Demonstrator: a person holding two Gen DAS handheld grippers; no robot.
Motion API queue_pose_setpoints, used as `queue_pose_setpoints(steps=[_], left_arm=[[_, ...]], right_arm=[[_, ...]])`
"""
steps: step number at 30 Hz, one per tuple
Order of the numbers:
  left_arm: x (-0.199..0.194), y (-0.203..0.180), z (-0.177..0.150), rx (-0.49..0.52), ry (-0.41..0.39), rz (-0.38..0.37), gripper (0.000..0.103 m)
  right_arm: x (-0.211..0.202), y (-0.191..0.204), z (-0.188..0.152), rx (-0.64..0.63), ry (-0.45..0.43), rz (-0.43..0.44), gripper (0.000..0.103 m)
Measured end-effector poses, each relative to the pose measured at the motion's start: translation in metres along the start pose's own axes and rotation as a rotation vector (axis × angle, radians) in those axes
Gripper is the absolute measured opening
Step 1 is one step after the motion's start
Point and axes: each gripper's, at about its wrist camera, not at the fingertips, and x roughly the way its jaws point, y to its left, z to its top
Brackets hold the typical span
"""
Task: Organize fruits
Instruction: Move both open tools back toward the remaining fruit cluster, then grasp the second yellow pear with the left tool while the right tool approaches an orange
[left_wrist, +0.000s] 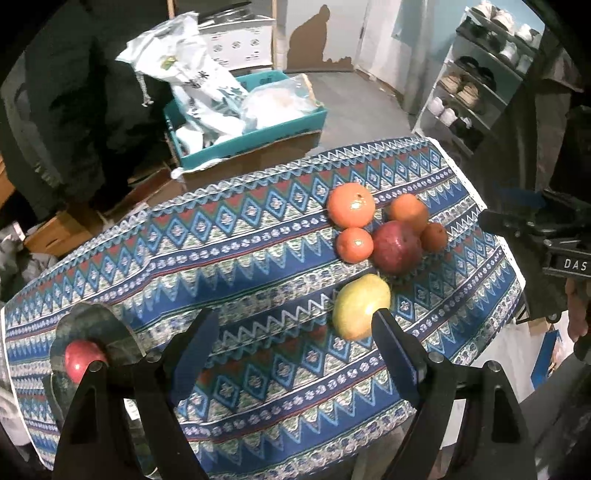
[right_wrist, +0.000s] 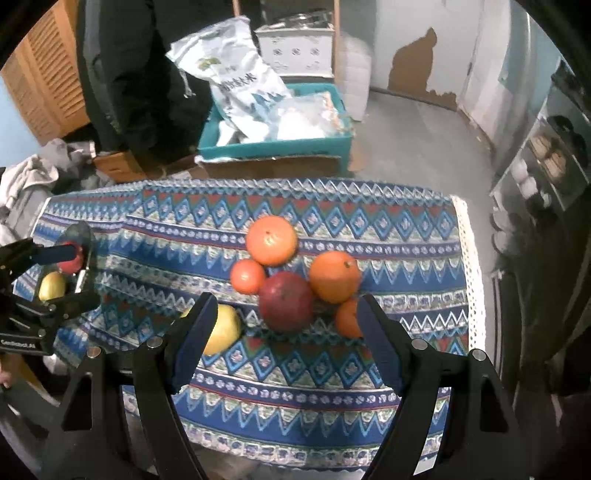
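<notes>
On a blue patterned cloth lie several oranges, the largest (left_wrist: 351, 204) (right_wrist: 271, 240) at the back, around a dark red apple (left_wrist: 397, 246) (right_wrist: 286, 302). A yellow mango (left_wrist: 360, 306) (right_wrist: 221, 328) lies nearer. My left gripper (left_wrist: 295, 350) is open and empty, its right finger beside the mango. My right gripper (right_wrist: 286, 336) is open and empty, hovering just in front of the red apple. A clear glass bowl (left_wrist: 92, 332) (right_wrist: 79, 236) at the table's left holds a red apple (left_wrist: 83, 358) and a yellow fruit (right_wrist: 51, 286).
The table edge drops off at the right, with a white lace trim (right_wrist: 472, 273). Behind the table stand a teal crate (left_wrist: 251, 136) of bags on cardboard boxes and a shoe rack (left_wrist: 476, 85) at the right. A dark-clothed person (right_wrist: 140, 74) stands at back left.
</notes>
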Motion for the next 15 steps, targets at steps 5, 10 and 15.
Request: queue_pose_setpoints(steps=[5, 10, 15], left_arm=[[0.021, -0.013, 0.002, 0.009, 0.032, -0.043, 0.086], [0.041, -0.028, 0.004, 0.046, 0.048, -0.047, 0.086], [0.066, -0.041, 0.005, 0.070, 0.079, -0.059, 0.086]], right_arm=[[0.020, -0.012, -0.011, 0.049, 0.043, 0.002, 0.079], [0.041, -0.020, -0.019, 0.057, 0.092, -0.015, 0.079], [0.053, -0.034, -0.024, 0.083, 0.117, -0.028, 0.079]])
